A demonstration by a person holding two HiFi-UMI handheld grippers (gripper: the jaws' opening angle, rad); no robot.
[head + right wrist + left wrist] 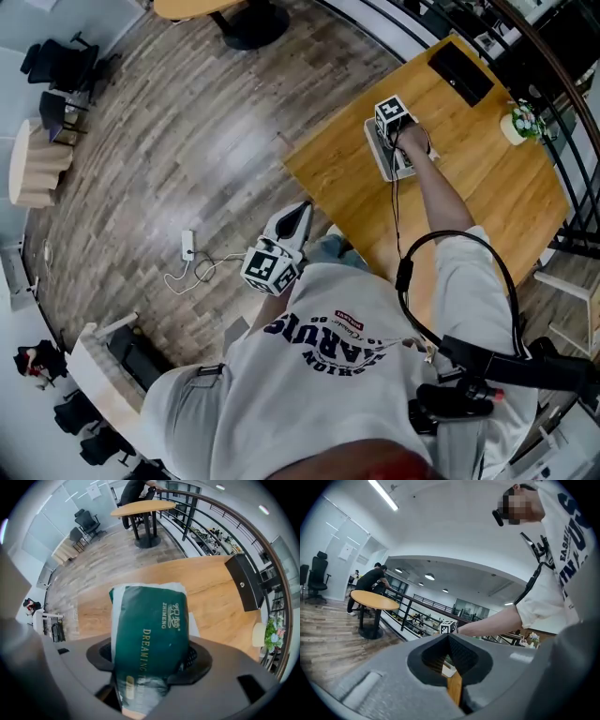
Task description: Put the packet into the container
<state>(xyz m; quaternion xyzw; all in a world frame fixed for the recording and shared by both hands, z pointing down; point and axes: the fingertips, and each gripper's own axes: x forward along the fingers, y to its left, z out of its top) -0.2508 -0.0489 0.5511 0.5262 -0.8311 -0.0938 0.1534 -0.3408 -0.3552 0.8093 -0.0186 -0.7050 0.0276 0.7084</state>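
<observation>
A dark green packet [149, 634] with gold print is clamped between the jaws of my right gripper [150, 667], which points straight down at the wooden table [220, 602]. In the head view that right gripper [398, 136] hangs directly over the pale shallow container [383, 165] on the table; the packet itself is hidden there by the hand. My left gripper [299, 214] stays off the table's near edge, above the floor, shut and empty. In the left gripper view its jaws [452, 670] meet with nothing between them.
A black box [459, 71] lies at the table's far end, and a small flower pot [521, 123] stands near the railing. A white power strip with its cable [187, 246] lies on the wood floor. A round table [374, 600] with a person beside it stands farther off.
</observation>
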